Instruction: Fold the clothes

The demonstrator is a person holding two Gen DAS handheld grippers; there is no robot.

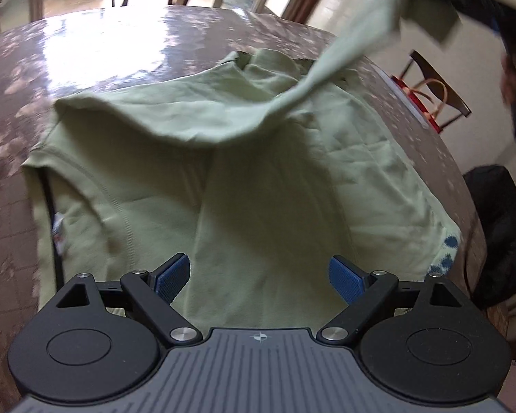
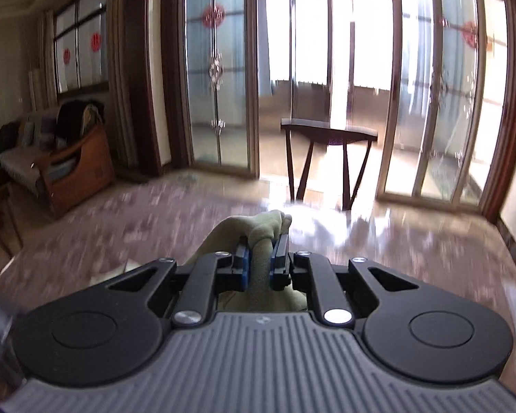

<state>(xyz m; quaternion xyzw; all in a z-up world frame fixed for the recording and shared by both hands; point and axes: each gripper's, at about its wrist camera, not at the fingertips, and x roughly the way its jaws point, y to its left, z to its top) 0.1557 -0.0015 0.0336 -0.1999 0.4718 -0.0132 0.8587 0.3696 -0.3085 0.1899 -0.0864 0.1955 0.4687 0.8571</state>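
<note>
A pale green sweatshirt (image 1: 258, 179) lies spread across the glossy, brown floral-patterned table (image 1: 96, 55), its body reaching from just in front of the left gripper (image 1: 259, 278) up toward the far edge. The left gripper hovers low over the near part of the garment with its blue-padded fingers (image 1: 344, 280) set wide apart and nothing between them; the cloth shows directly below the gap. On the left side of the sweatshirt a small white label (image 1: 57, 232) peeks out at a seam, and a fold of fabric bulges up across the middle.

One part of the sweatshirt, likely a sleeve, is drawn up off the table toward the upper right of the left wrist view, stretched taut into a narrow band that ends at a dark blurred shape there. In the right wrist view the right gripper (image 2: 260, 268) is clamped on a bunched wad of that same green fabric (image 2: 263, 230), which bulges out past its fingertips. This gripper is held high and looks out across the shiny floor toward glass sliding doors (image 2: 220, 79) and a dark wooden chair (image 2: 326, 137).
</note>
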